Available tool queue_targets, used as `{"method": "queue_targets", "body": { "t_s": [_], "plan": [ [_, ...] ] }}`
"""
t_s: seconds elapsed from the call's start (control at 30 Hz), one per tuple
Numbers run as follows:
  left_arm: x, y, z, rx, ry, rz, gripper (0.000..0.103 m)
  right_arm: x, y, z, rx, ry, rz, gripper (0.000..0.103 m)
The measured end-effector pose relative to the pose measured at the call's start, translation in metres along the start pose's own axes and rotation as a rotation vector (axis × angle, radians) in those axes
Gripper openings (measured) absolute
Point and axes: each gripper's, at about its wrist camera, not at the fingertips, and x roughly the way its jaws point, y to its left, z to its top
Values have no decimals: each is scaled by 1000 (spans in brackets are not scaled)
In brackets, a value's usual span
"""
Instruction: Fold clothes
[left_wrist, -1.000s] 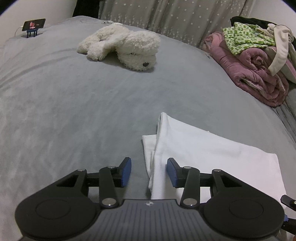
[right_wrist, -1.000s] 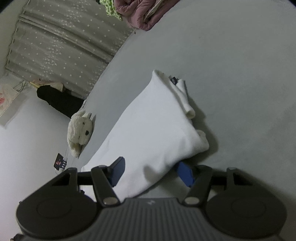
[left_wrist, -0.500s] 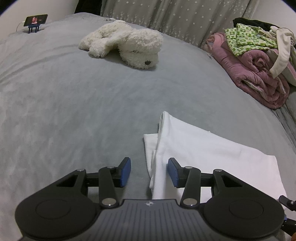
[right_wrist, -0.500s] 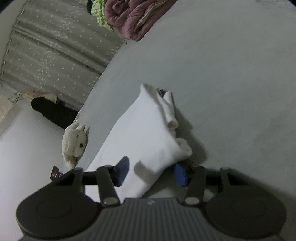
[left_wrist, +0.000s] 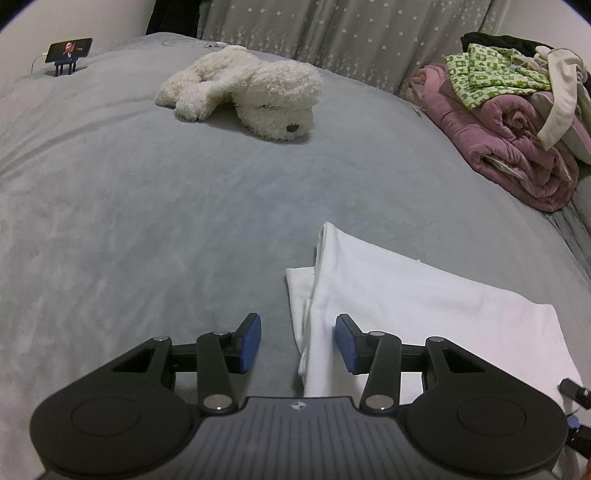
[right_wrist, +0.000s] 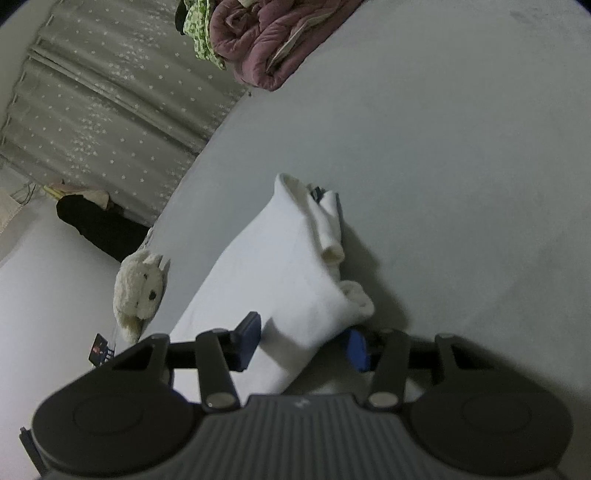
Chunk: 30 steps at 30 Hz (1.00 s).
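A folded white garment (left_wrist: 424, 295) lies on the grey bed (left_wrist: 147, 221). In the left wrist view its near left edge runs between the blue pads of my left gripper (left_wrist: 298, 341). The right pad (left_wrist: 345, 343) sits over the cloth, and grey bed shows between the cloth and the left pad, so this gripper is open. In the right wrist view the garment (right_wrist: 280, 266) has rolled sleeve ends on its right side. My right gripper (right_wrist: 303, 339) is shut on a bunched corner of it, with cloth filling the gap between the pads.
A white plush dog (left_wrist: 251, 88) lies at the far middle of the bed. A pile of pink blanket and green-patterned clothes (left_wrist: 517, 125) sits at the far right. A phone on a blue stand (left_wrist: 68, 53) stands at the far left, and a starred grey curtain (left_wrist: 351, 33) hangs behind.
The right gripper's jaws have narrowed onto the white cloth, which now bunches between them, and its view has tipped slightly. The left gripper has stayed put.
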Motion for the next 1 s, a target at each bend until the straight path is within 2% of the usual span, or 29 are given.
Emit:
{"method": "queue_targets", "body": {
  "t_s": [0.53, 0.9, 1.0],
  "plan": [
    [1, 0, 1, 6, 0, 1, 44, 11, 4, 4, -38, -48, -11, 50],
    [0, -1, -1, 13, -5, 3, 44, 11, 1, 4, -29, -66, -9, 45],
    [-1, -2, -2, 18, -6, 4, 44, 12, 0, 4, -28, -62, 4, 50]
  ]
}}
